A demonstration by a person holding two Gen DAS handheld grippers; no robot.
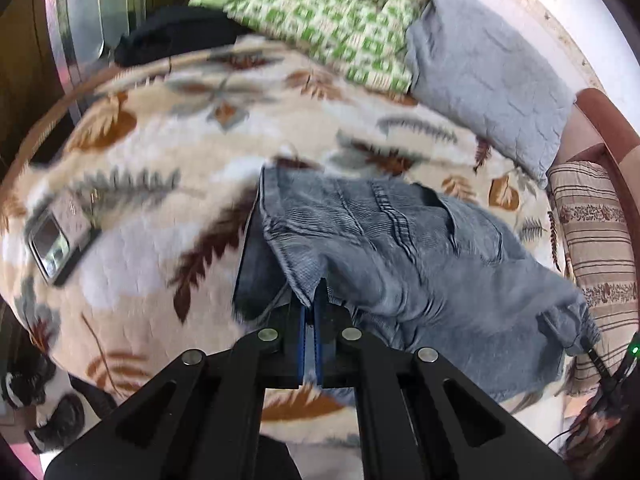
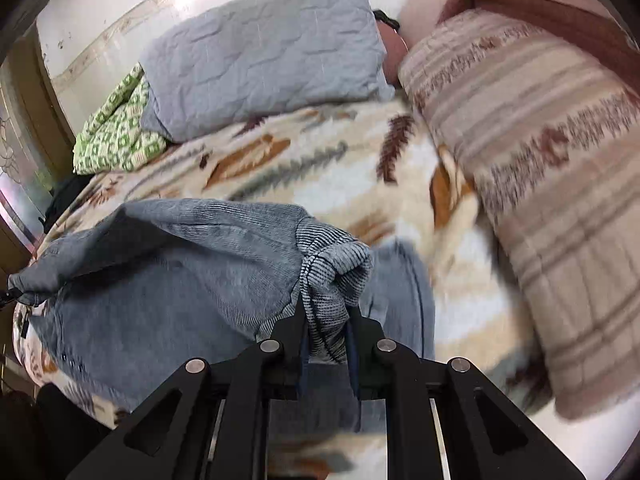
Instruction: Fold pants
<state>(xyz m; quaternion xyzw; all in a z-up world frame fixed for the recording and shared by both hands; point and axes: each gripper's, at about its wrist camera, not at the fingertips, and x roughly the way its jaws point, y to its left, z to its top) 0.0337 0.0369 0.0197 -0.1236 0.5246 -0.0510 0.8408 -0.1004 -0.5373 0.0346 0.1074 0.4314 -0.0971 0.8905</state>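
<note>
I hold a tool in each hand over a bed covered by a cream leaf-print blanket (image 1: 152, 184). My left tool (image 1: 310, 300) is clamped on an edge of the blue-grey corduroy pants (image 1: 400, 248), its jaws pressed together on the cloth. My right tool (image 2: 326, 312) is clamped on a bunched fold of the same pants (image 2: 168, 256), lifting it above the blanket. The pants lie near me, mid-bed. Far off rest a grey pillow (image 2: 264, 52) and a green checked quilt (image 1: 320, 16). A striped cushion (image 2: 532, 168) sits right. A phone (image 1: 56, 240) lies left.
</note>
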